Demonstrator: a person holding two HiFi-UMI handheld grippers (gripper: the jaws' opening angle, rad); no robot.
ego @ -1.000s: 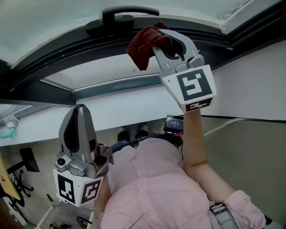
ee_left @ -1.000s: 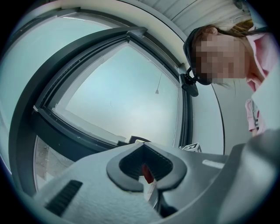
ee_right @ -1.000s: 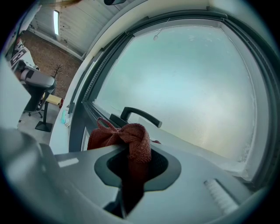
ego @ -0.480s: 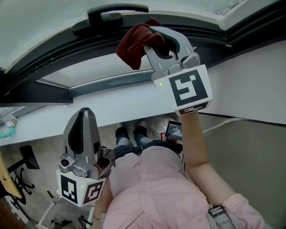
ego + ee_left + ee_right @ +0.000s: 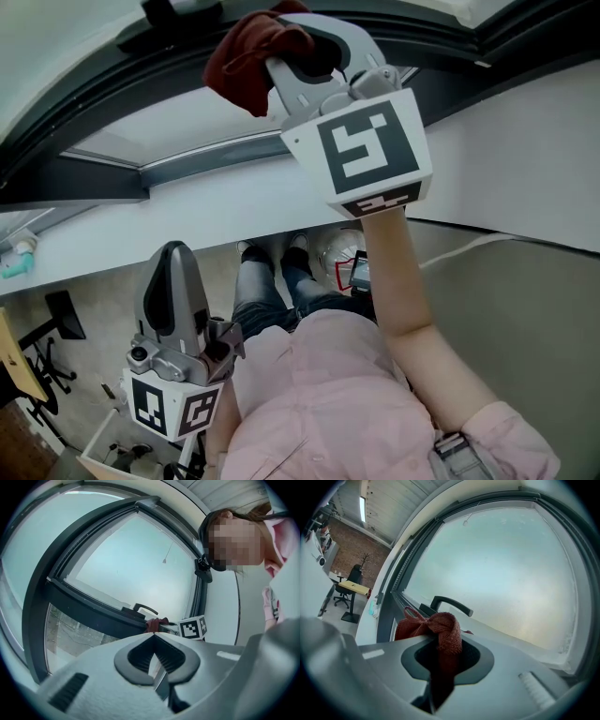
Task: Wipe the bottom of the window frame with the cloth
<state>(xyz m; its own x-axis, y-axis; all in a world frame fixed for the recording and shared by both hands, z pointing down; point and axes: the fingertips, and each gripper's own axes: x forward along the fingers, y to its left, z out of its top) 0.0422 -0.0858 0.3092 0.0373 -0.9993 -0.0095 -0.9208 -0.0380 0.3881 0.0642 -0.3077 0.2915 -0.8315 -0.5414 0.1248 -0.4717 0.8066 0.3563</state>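
While pinched between right gripper [image 5: 277, 62] fingers [image 5: 309, 91], dark red cloth [image 5: 246, 52] (crumpled) at window frame [image 5: 66, 178], left gripper [image 5: 173, 257] fingers closed, empty

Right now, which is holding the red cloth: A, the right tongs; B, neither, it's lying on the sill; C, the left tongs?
A: the right tongs are shut on the red cloth by the window handle; the left tongs hold nothing.

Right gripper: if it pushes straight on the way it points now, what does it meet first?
Probably the dark window handle, just beyond the red cloth clamped in the right gripper; depth is hard to judge.
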